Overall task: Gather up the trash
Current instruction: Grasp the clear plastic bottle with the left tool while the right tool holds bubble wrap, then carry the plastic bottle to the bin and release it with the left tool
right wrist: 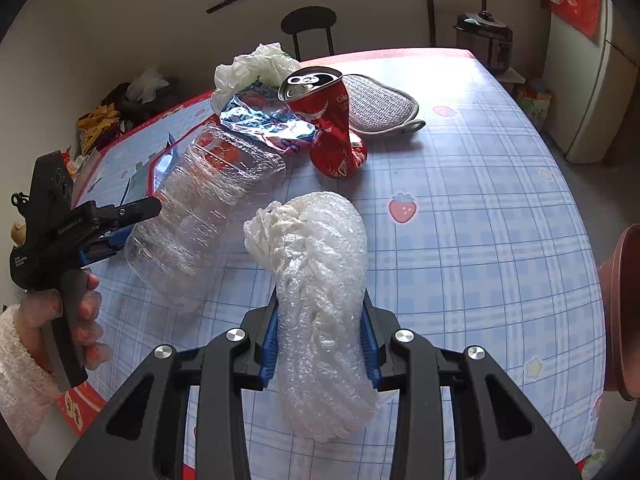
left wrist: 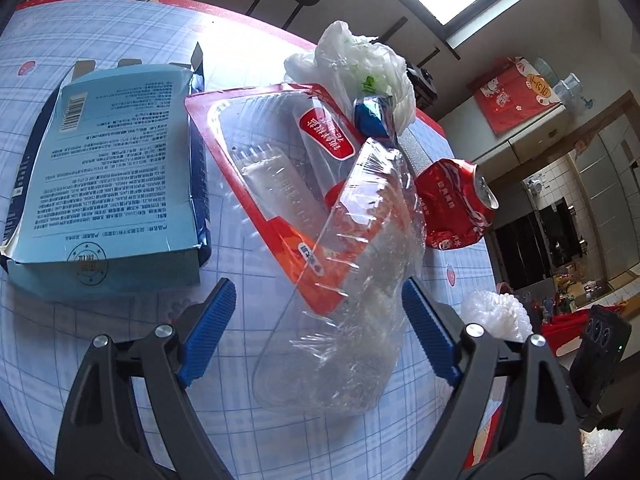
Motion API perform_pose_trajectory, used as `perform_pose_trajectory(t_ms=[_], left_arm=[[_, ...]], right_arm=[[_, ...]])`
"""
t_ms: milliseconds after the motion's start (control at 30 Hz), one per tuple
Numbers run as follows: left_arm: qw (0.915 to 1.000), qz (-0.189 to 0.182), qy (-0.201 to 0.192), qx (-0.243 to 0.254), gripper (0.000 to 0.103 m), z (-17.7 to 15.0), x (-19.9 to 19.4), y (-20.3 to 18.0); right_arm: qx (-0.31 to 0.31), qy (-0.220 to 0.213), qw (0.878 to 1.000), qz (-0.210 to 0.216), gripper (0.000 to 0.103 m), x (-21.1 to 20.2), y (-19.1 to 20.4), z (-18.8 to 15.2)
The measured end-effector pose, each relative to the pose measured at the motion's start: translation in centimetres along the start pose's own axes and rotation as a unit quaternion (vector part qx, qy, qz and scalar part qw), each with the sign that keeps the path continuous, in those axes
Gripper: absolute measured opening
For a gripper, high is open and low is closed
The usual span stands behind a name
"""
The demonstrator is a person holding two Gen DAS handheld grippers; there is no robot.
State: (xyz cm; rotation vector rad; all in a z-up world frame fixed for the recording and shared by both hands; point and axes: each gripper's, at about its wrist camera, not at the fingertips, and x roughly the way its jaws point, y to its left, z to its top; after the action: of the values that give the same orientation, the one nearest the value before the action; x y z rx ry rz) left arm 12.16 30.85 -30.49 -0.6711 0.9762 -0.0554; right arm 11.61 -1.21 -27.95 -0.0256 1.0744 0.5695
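My left gripper [left wrist: 316, 320] is open, its blue pads either side of a clear plastic tray [left wrist: 340, 320] that lies on the table; it also shows in the right wrist view [right wrist: 200, 208]. My right gripper [right wrist: 320, 336] is shut on a roll of white bubble wrap [right wrist: 320, 280], held above the table; the roll shows in the left wrist view [left wrist: 494, 314]. A crushed red cola can [left wrist: 456, 204] [right wrist: 332, 120], a red-edged blister pack [left wrist: 272, 152], a blue wrapper [right wrist: 260, 120], a white plastic bag [left wrist: 356, 64] [right wrist: 252, 68] and a light blue box [left wrist: 108, 168] lie around.
The table has a blue checked cloth [right wrist: 460, 220] with strawberry prints and a red edge. A grey oval mat [right wrist: 376, 100] lies behind the can. A black chair [right wrist: 308, 24] stands beyond the table. A brown object [right wrist: 624, 300] is at the right edge.
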Motion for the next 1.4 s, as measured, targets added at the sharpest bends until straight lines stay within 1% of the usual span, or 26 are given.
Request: perform_pose_trajectory(t_ms=[67,100,133,167,200,333,433,500,533,633,700,767,867,967,1000,1033,1133,1300,1400], left_arm=[[0.9999,-0.010,0.013,0.000,0.081,0.3,0.6,0.3],[0.9996,-0.016,0.023,-0.002,0.077,0.4,0.9,0.5],[0.9992,-0.024,0.031,-0.008,0.076,0.4,1.1,0.7],[0.9988,-0.031,0.035,-0.013,0.075,0.4,1.1,0.9],[0.9985,-0.036,0.039,-0.014,0.072,0.4,1.2,0.9],[0.9973,-0.044,0.059,0.005,0.065,-0.4,1.1,-0.2],[0.9954,-0.050,0.075,0.033,0.064,-1.4,1.0,-2.1],[0.9939,-0.041,0.082,0.061,0.062,-1.8,1.1,-3.5],[0.9931,-0.032,0.086,0.073,0.059,-2.1,1.3,-4.1],[0.9893,-0.013,0.104,0.101,0.053,-2.8,2.1,-5.9],[0.9867,0.003,0.109,0.121,0.049,-3.3,2.7,-7.1],[0.9869,0.008,0.104,0.123,0.050,-3.5,3.0,-7.7],[0.9901,0.007,0.095,0.103,0.048,-3.5,3.1,-7.7],[0.9930,-0.003,0.068,0.097,0.034,-3.5,2.5,-8.3],[0.9934,-0.010,0.061,0.097,0.026,-3.6,2.1,-8.7],[0.9934,-0.010,0.055,0.101,0.022,-3.7,1.7,-9.1],[0.9909,0.010,0.036,0.129,0.021,-4.5,0.8,-10.8],[0.9907,0.002,0.026,0.133,0.020,-6.2,-1.2,-12.1],[0.9898,0.003,0.018,0.141,0.020,-7.4,-2.5,-12.9]], right_arm=[[0.004,0.000,1.000,-0.001,0.034,-0.1,-0.2,-0.1],[0.006,0.000,1.000,-0.001,0.034,-0.1,-0.4,-0.2],[0.010,0.000,1.000,-0.001,0.034,0.0,-0.5,-0.2],[0.013,0.000,1.000,0.000,0.034,0.0,-0.6,-0.2],[0.016,0.000,1.000,0.001,0.034,0.0,-0.7,-0.2],[0.020,0.001,1.000,0.005,0.034,0.1,-0.7,-0.2],[0.020,0.002,1.000,0.013,0.034,0.2,-0.5,-0.2],[0.020,0.004,1.000,0.021,0.034,0.2,-0.5,-0.3],[0.019,0.004,1.000,0.023,0.034,0.2,-0.4,-0.3],[0.020,0.004,0.999,0.026,0.034,0.2,-0.4,-0.4],[0.024,0.003,0.999,0.028,0.034,0.1,-0.5,-0.5],[0.028,0.002,0.999,0.031,0.034,-0.1,-0.7,-0.6],[0.031,0.000,0.999,0.033,0.034,-0.4,-1.1,-0.9],[0.041,-0.003,0.998,0.038,0.034,-0.8,-1.6,-1.2],[0.044,-0.006,0.998,0.041,0.034,-1.1,-1.8,-1.3],[0.046,-0.008,0.998,0.042,0.034,-1.3,-1.9,-1.4],[0.048,-0.016,0.997,0.051,0.034,-2.2,-2.2,-1.7],[0.052,-0.029,0.995,0.075,0.034,-4.1,-2.8,-2.6],[0.055,-0.034,0.995,0.080,0.034,-4.8,-3.1,-2.9]])
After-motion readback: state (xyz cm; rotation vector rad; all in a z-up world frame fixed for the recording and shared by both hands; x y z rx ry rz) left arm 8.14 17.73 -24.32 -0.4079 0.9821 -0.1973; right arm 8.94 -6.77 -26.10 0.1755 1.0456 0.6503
